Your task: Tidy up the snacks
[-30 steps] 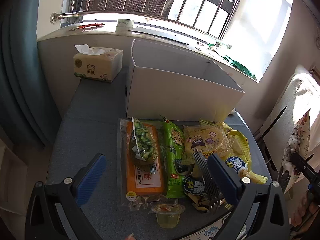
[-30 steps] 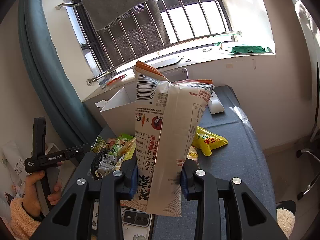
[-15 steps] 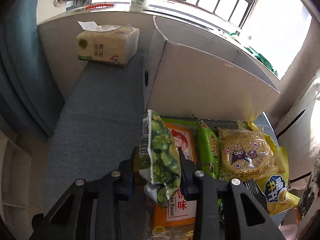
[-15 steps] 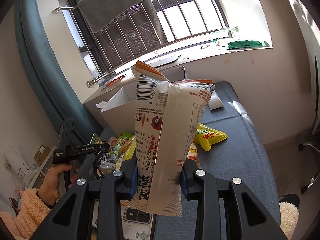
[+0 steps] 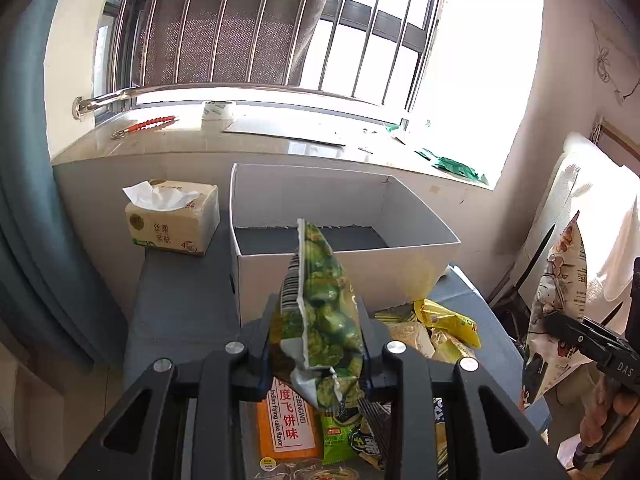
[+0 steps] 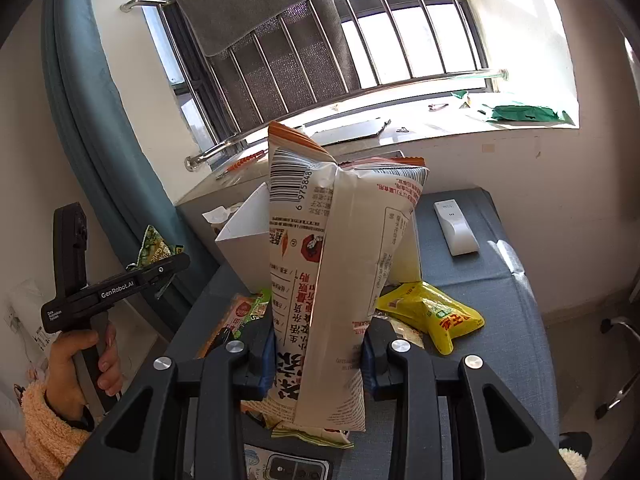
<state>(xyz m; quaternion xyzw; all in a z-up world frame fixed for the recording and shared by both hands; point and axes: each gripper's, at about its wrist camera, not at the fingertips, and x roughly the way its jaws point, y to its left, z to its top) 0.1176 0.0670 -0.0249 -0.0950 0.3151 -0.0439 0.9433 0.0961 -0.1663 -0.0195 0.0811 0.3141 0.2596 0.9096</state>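
Note:
My left gripper [image 5: 316,354] is shut on a green pea snack bag [image 5: 320,312] and holds it upright above the snack pile, in front of the open white box [image 5: 340,268]. My right gripper [image 6: 318,356] is shut on a tall white and orange snack bag [image 6: 336,272], held upright above the table. That bag also shows at the right of the left wrist view [image 5: 556,312]. The left gripper with the green bag shows at the left of the right wrist view [image 6: 152,252]. More snacks lie on the blue-grey table [image 5: 180,312]: an orange cake pack [image 5: 286,424] and yellow bags [image 5: 444,320].
A tissue pack [image 5: 172,220] stands left of the box by the window ledge. A white remote [image 6: 456,228] lies on the table's far right. A yellow bag [image 6: 432,312] lies beside the pile. A phone [image 6: 296,468] lies under my right gripper.
My left gripper closed on the green pea bag and lifted it off the pile, up toward the box. My right gripper keeps holding the white and orange bag with little movement.

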